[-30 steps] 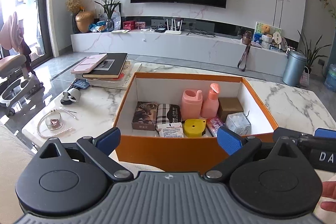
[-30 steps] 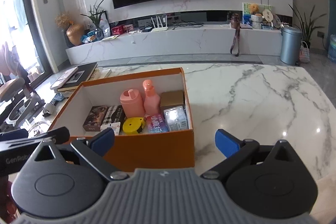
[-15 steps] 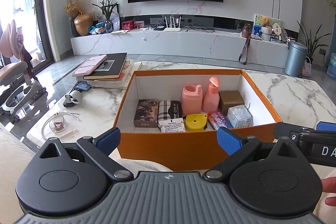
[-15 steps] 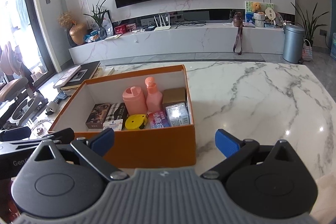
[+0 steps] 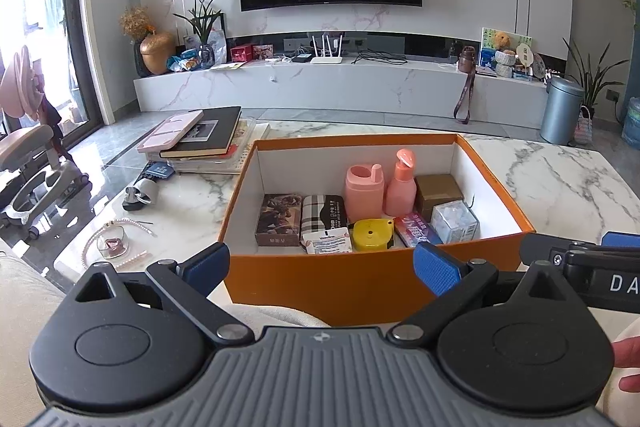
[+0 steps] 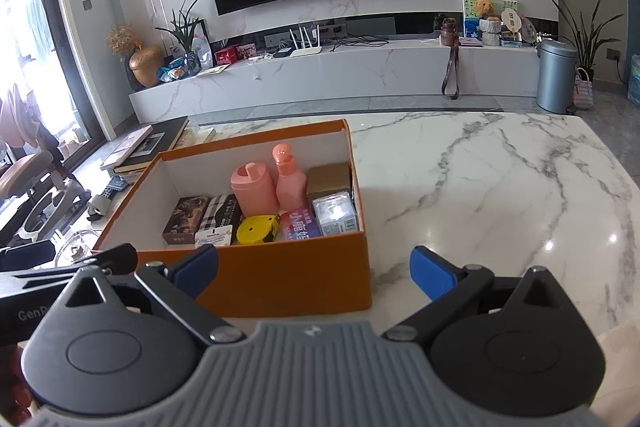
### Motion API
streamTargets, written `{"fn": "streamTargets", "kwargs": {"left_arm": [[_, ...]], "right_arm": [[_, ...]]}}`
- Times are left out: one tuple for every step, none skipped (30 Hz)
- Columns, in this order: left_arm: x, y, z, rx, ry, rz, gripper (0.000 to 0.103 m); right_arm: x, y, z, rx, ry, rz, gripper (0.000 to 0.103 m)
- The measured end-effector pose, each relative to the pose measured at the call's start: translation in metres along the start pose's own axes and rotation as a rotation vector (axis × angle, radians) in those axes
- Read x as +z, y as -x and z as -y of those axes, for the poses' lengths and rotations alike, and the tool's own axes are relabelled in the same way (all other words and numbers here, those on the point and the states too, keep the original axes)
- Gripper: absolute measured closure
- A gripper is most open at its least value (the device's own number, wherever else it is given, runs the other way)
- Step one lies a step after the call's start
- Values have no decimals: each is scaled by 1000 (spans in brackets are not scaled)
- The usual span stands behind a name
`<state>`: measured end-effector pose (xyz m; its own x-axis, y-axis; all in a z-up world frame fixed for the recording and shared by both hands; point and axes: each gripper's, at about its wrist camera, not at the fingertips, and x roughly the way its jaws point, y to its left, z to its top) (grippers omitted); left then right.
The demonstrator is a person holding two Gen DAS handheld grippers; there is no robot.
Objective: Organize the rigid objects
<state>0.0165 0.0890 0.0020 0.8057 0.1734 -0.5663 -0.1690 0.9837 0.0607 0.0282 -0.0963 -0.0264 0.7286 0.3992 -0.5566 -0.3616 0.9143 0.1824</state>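
Both grippers hover agape before orange box; nothing held.

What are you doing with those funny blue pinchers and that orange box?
A person holds a two-finger gripper in each hand, tidying small things into the open orange cardboard box on the white marble table. Inside it sit a pink plastic cup, a pink pump bottle, a yellow tape measure and some small packets. Right now the left gripper and right gripper both hover in front of the box, jaws wide open, holding nothing.
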Motion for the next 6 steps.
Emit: {"fn": "streamTargets", "kwargs": {"left_arm": [[0,0,0,2,2,0,0],[0,1,-1,3,3,1,0],[0,1,-1,3,4,1,0],[0,2,-1,3,5,1,0],[0,1,-1,3,4,2,0],[0,2,-1,2,4,2,0]], "right_arm": [[0,0,0,2,1,1,2],[0,0,0,4,2,1,2],[0,1,-1,5,3,1,2],[0,1,-1,6,3,1,2],[0,1,-1,7,2,2,2],[0,1,0,8,1,2,2]]}}
